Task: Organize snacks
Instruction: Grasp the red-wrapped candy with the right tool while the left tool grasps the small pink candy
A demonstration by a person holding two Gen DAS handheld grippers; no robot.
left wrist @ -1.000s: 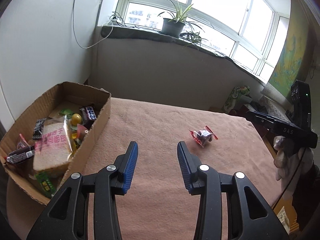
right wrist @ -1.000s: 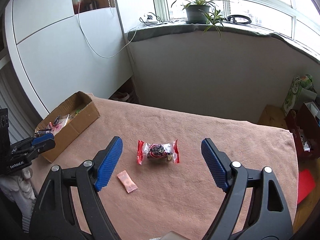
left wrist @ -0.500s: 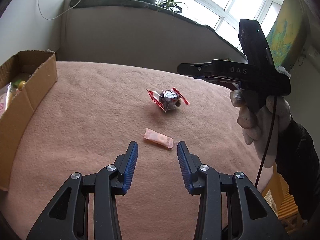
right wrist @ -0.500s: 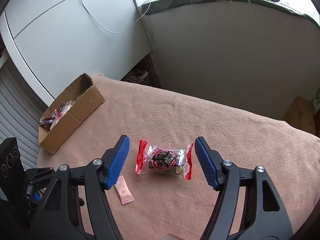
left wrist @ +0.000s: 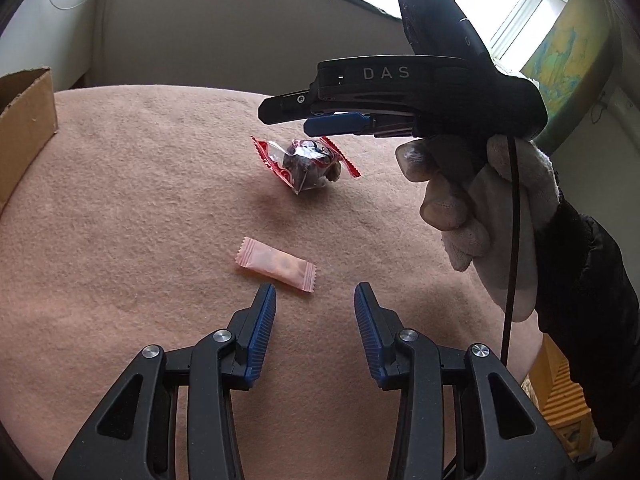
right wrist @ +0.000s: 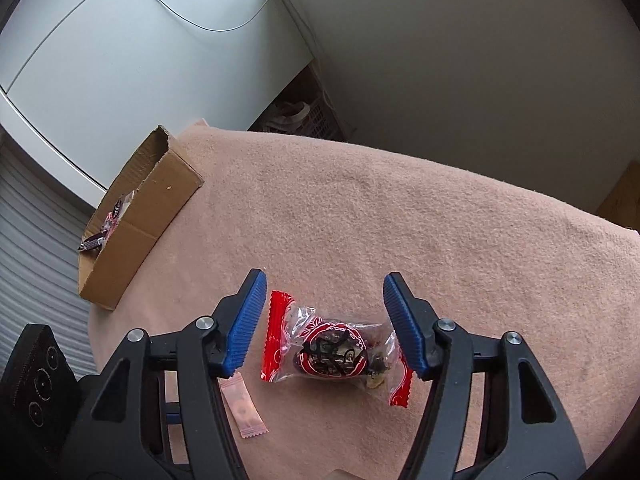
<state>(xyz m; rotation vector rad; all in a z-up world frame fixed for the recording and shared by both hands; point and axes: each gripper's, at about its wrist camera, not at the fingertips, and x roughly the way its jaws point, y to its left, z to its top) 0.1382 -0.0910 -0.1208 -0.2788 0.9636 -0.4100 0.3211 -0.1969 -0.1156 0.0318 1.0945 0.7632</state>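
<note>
I held the right gripper [right wrist: 324,320], jaws spread, astride the crinkly red-and-clear wrapped candy [right wrist: 334,354] at lower centre: light, slippery, best pinched mid-body.

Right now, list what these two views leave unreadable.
- Cardboard box: right wrist view shows only a sliver of its contents behind the near wall; left wrist view cuts it at the frame edge.
- Pink sachet: right gripper's left finger covers one end.
- Red-ended candy: print too small to read.

Red-edged clear wrapper [right wrist: 336,350], pale pink sachet [left wrist: 276,264].
</note>
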